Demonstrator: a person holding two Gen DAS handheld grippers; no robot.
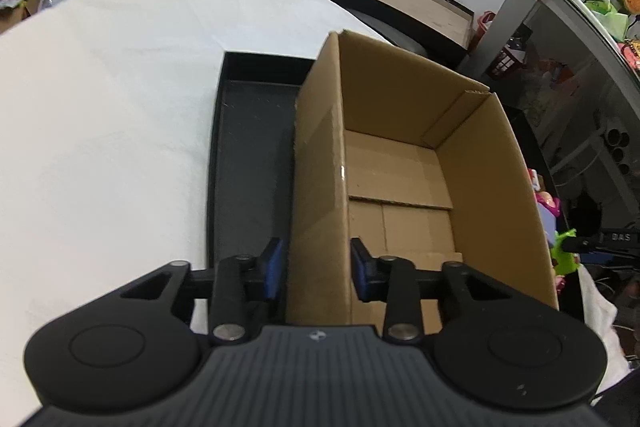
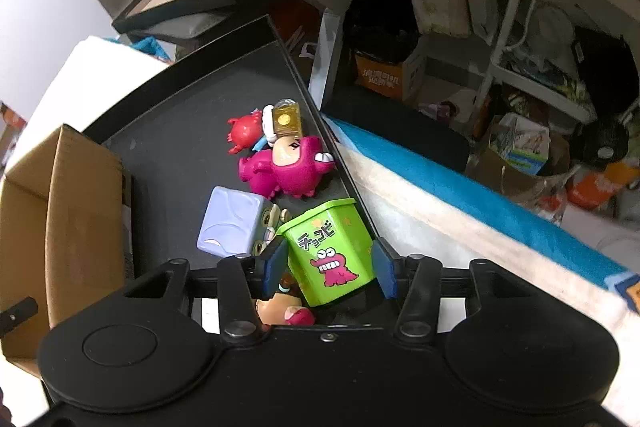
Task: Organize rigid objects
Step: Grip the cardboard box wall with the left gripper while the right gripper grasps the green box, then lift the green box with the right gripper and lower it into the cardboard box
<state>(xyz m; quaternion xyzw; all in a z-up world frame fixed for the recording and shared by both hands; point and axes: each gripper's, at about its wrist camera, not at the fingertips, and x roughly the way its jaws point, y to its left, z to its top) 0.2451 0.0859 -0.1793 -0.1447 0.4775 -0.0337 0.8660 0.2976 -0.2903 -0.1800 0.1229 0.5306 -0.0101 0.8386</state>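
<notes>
An open, empty cardboard box (image 1: 400, 163) stands in a black tray (image 1: 248, 147). My left gripper (image 1: 318, 269) straddles the box's near left wall with its blue pads on either side, a small gap showing at each pad. In the right wrist view, my right gripper (image 2: 328, 267) has its pads at both sides of a green toy container (image 2: 330, 251) with a pink monster print, lying in the tray (image 2: 180, 131). Beside it lie a lavender cube (image 2: 230, 221), a magenta dinosaur figure (image 2: 290, 167), a red crab toy (image 2: 244, 131) and a small amber case (image 2: 286, 117).
The cardboard box also shows at the left of the right wrist view (image 2: 60, 227). A doll figure (image 2: 286, 311) lies under the right gripper. White cloth (image 1: 100, 107) covers the table. Cluttered shelves and boxes (image 2: 520, 67) stand to the right beyond the table edge.
</notes>
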